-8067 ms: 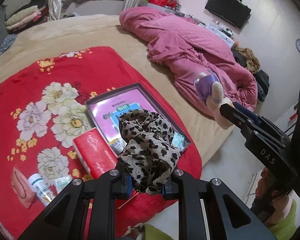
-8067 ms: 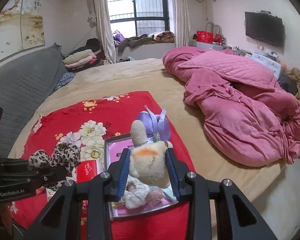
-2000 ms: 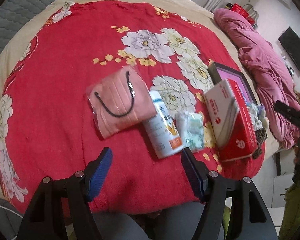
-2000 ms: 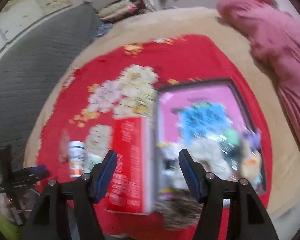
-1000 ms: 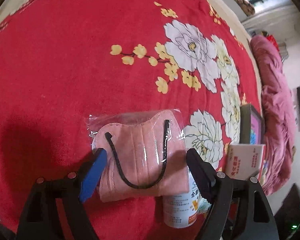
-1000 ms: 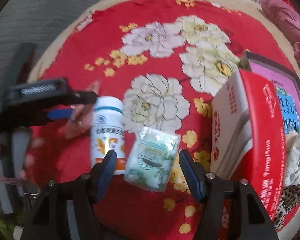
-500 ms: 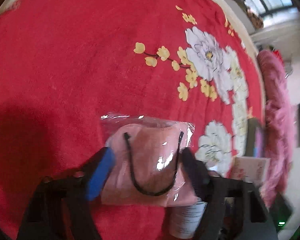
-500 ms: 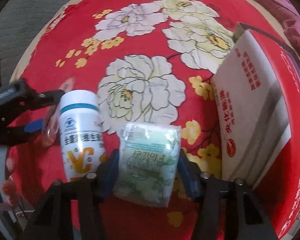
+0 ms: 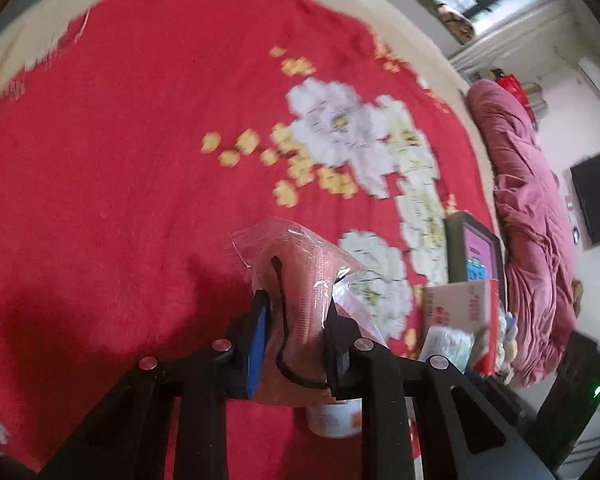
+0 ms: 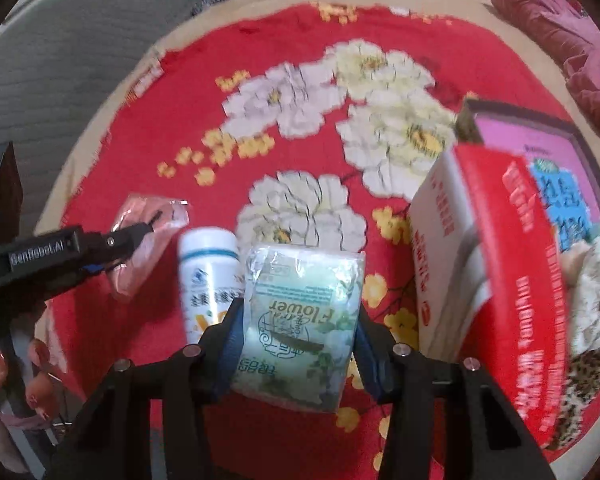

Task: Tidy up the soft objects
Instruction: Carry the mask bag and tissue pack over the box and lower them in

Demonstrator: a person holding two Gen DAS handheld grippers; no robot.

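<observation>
While closing, left tongs (image 9: 294, 332) narrowed on the bagged pink face mask (image 9: 306, 280), blue pad on one side and black finger on the other pressing the clear wrapper, which bulges up crumpled between them, black ear loop showing through the plastic. Mask lifted clear of the red floral blanket (image 9: 120, 160) on the bed, its shadow on the cloth just below. Same tongs seen from the right wrist view as a dark arm reaching in from the left edge, pink packet at its tip. Right tongs (image 10: 296, 348) also closing, narrowed on the green tissue pack (image 10: 300, 320) printed "Flower", both blue pads against its sides, pack raised toward the camera and tilted. White supplement bottle (image 10: 208, 272) lying on the blanket just beside the tissue pack, on its left, partly hidden by a finger of the tongs. Red-and-white tissue box (image 10: 480, 260) standing on the right, near the pack but apart from it. Behind it, dark-framed tray (image 10: 576, 132) with a pink liner, holding a leopard-print cloth (image 10: 588, 384) and pale plush pieces, blurred. Pink quilt (image 9: 532, 220) bunched farther along the bed.
</observation>
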